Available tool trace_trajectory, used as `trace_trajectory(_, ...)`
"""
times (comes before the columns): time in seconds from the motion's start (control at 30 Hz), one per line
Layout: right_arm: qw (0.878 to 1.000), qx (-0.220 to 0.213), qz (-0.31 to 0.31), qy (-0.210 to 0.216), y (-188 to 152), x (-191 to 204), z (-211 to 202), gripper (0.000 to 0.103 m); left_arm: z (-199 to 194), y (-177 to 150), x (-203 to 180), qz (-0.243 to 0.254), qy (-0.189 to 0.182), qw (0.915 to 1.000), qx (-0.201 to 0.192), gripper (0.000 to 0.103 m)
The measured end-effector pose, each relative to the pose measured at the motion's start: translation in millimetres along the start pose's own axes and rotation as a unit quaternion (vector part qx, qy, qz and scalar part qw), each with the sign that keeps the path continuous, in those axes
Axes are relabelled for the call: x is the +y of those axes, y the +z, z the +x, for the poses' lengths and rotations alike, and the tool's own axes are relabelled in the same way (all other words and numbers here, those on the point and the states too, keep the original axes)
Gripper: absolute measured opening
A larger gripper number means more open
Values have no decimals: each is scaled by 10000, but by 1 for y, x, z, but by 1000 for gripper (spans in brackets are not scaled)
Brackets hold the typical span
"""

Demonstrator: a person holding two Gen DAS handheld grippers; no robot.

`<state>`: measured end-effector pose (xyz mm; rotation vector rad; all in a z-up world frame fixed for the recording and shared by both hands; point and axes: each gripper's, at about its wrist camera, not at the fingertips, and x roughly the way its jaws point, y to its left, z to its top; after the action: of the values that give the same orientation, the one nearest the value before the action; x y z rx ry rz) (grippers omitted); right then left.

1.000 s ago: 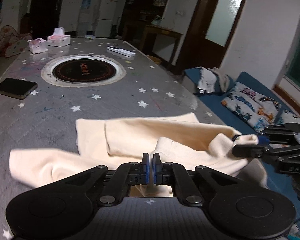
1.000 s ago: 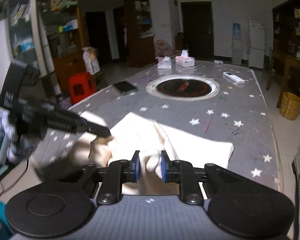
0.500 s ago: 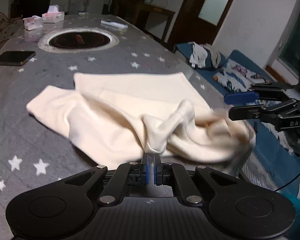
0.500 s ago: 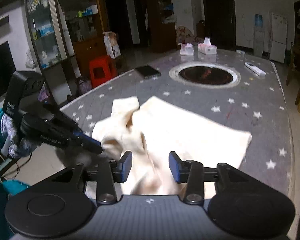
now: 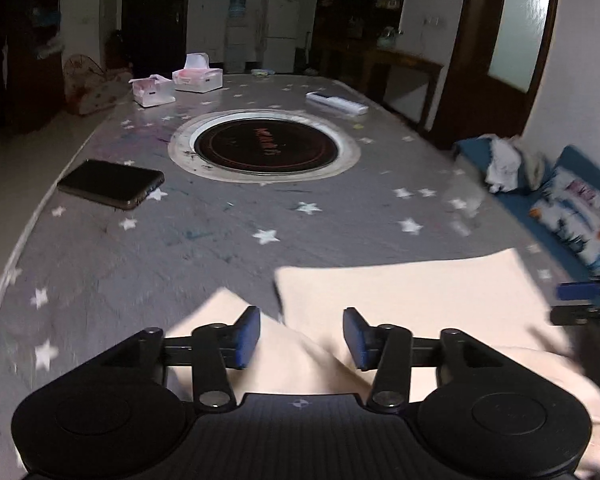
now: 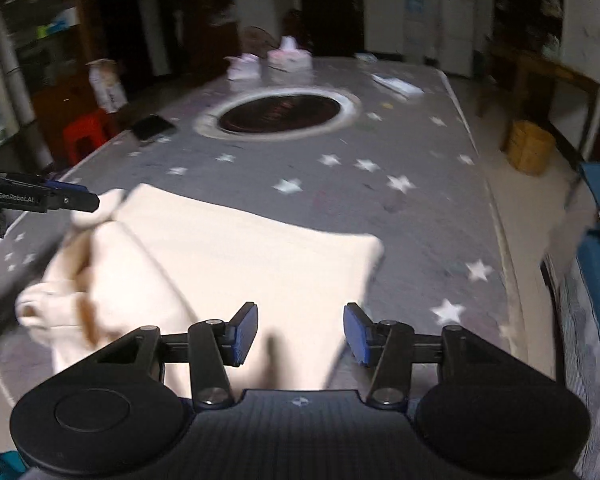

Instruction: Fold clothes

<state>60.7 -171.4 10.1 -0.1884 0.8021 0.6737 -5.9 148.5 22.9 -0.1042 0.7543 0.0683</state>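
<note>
Both claws are opening, pads clear of the cream garment (image 6: 240,256) on the bench (image 5: 220,216); left claw (image 5: 300,338), right claw (image 6: 300,334); best lift straight off, sparing the fold.

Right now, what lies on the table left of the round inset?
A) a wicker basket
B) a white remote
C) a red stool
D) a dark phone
D: the dark phone lies flat on the starred table left of the round inset; the white remote is on the inset's other side.
</note>
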Motion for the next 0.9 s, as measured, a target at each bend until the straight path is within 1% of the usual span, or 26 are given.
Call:
trace_trajectory(0.03, 10000, 38, 58, -34, -2, -5, 4, 48, 8, 2, 1, 23, 61, 10000, 39, 54)
trace_trajectory(0.1, 9999, 106, 119, -49, -4, -11, 11, 48, 24, 5, 3, 10, 118, 9998, 133, 54)
trace_trajectory(0.2, 9997, 195, 124, -74, -4, -14, 21, 47, 38, 7, 2, 7, -17, 9997, 241, 53)
trace_trajectory(0.23, 9997, 209, 118, -77, -2, -14, 25, 47, 42, 7, 2, 24, -57, 9996, 285, 51)
trace_trajectory(0.27, 9997, 210, 108, -73, 0, -14, 27, 47, 46, 8, 1, 53, -94, 9994, 328, 41)
trace_trajectory(0.3, 9997, 210, 95, -66, 2, -13, 29, 46, 48, 8, 0, 94, -101, 9994, 329, 36)
trace_trajectory(0.33, 9997, 214, 85, -51, 6, -12, 31, 43, 50, 8, -1, 141, -89, 9994, 307, 25)
trace_trajectory(0.37, 9997, 221, 80, -28, 10, -12, 35, 36, 51, 8, 0, 141, -138, 9994, 302, 12)
trace_trajectory(0.4, 9997, 226, 68, -14, 13, -11, 38, 29, 52, 9, 2, 113, -222, 9992, 305, 9)
trace_trajectory(0.43, 9997, 228, 45, -7, 16, -10, 41, 26, 52, 9, 4, 105, -245, 9992, 292, 8)
trace_trajectory(0.5, 9997, 240, -33, 15, 24, -7, 47, 14, 52, 10, 7, 110, -216, 9994, 248, 7)
trace_trajectory(0.57, 9995, 251, -160, 39, 34, -3, 57, 13, 53, 13, 13, 85, -141, 9996, 217, 6)
trace_trajectory(0.6, 9994, 242, -228, 33, 39, 0, 62, 10, 53, 15, 17, 57, -89, 9997, 200, 6)
trace_trajectory(0.73, 9990, 197, -403, 81, 63, 9, 85, 8, 57, 28, 37, -45, 171, 9998, 125, 6)
trace_trajectory(0.9, 9981, 20, -599, 160, 96, 21, 117, 7, 67, 55, 62, -44, 556, 9984, -25, 6)
